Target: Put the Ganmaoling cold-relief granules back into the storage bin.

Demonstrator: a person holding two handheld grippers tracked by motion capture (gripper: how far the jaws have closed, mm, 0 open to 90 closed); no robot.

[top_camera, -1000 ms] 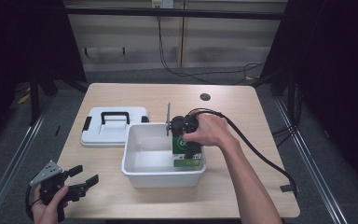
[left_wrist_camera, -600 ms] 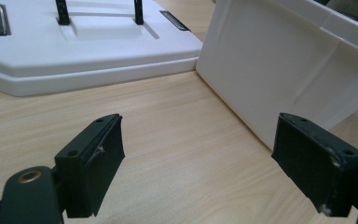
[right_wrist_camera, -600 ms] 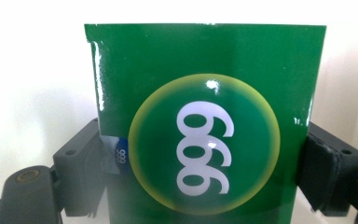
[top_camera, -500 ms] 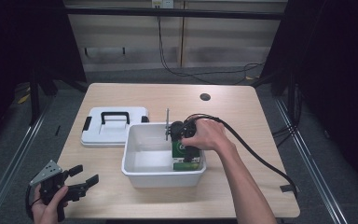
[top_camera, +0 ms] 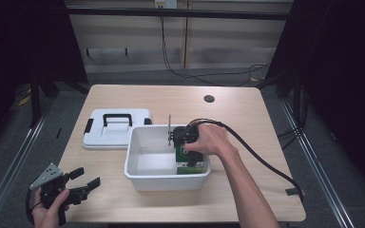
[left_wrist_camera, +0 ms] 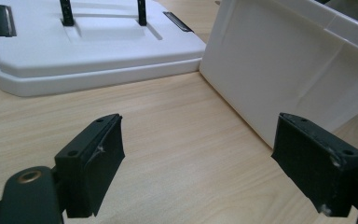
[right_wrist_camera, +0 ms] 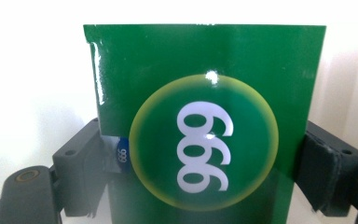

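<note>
Right tool [right_wrist_camera: 200,158] is gripping a green box [right_wrist_camera: 205,121], its two black jaws pressing against the box's left and right sides in the right gripper view. Printed on the box is a yellow-rimmed green circle with the white digits "999" running sideways, and a small blue tag with tiny white digits is peeking out beside the left jaw. In the high view the green box [top_camera: 189,160] is sitting inside the white bin [top_camera: 147,178], at its right end near the middle of the frame. Compared with a second ago, the right hand [top_camera: 204,140] is sitting slightly lower and nearer over the bin, and the box is deeper in it. The right forearm is reaching up from the lower right, wrist bent down over the bin's rim. Left tool [top_camera: 78,189] is resting released, jaws spread wide, at the lower left of the tabletop [top_camera: 247,123], unmoved, facing the white lid [left_wrist_camera: 93,51] and the bin's outer wall.
</note>
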